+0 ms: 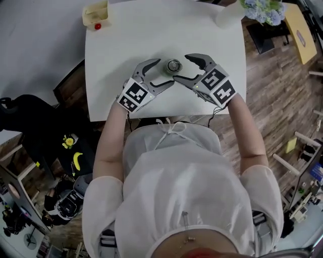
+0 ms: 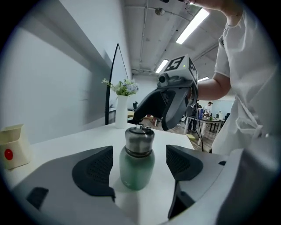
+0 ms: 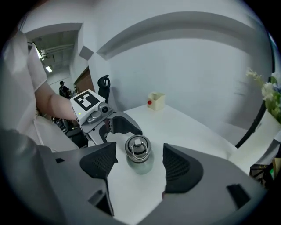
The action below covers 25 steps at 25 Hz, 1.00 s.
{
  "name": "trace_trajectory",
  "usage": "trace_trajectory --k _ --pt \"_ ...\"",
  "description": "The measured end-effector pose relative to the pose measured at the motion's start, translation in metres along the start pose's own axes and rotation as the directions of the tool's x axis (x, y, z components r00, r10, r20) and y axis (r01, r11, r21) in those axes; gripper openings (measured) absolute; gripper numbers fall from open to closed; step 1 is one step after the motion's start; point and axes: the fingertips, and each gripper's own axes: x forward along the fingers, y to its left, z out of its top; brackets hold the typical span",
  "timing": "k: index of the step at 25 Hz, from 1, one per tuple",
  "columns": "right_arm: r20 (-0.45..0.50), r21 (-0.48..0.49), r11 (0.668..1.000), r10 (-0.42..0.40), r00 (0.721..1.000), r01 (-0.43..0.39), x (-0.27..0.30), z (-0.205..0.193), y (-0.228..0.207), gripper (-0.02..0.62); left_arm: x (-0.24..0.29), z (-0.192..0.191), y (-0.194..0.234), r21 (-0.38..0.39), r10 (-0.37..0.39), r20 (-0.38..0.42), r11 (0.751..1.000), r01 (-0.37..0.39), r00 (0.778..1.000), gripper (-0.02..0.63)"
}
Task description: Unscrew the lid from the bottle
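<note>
A small green bottle [image 1: 173,65] with a steel lid [image 2: 139,139] stands upright on the white table [image 1: 126,45]. A ring handle lies flat on top of the lid [image 3: 138,148]. My left gripper [image 1: 162,71] comes at the bottle from the left, my right gripper [image 1: 182,68] from the right. In the left gripper view the bottle [image 2: 137,169] stands between the wide-apart pads [image 2: 94,169], with a gap on each side. In the right gripper view, that gripper's pads [image 3: 178,169] likewise flank the bottle [image 3: 139,166] without touching. Both grippers are open.
A cream box with a red dot [image 1: 96,15] sits at the table's far left corner. A white vase with flowers [image 1: 229,12] stands at the far right corner. The table's near edge runs just under the grippers. A black chair [image 1: 30,116] is on the left.
</note>
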Motion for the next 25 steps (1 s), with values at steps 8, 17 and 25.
trace_trajectory --k 8,17,25 --pt "-0.158 -0.067 0.994 0.079 0.984 -0.090 0.029 -0.005 0.001 0.297 0.031 -0.022 0.008 0.006 -0.104 -0.038 0.995 0.104 0.994 0.373" --pt "-0.235 -0.115 0.988 0.069 0.969 -0.098 0.035 -0.009 0.004 0.242 0.031 -0.023 0.007 0.034 -0.119 0.009 0.992 0.119 0.993 0.330" --pt "-0.313 -0.291 0.941 0.077 0.947 -0.173 0.033 -0.011 0.007 0.241 0.029 -0.022 0.007 0.036 -0.136 0.004 0.990 0.136 0.991 0.328"
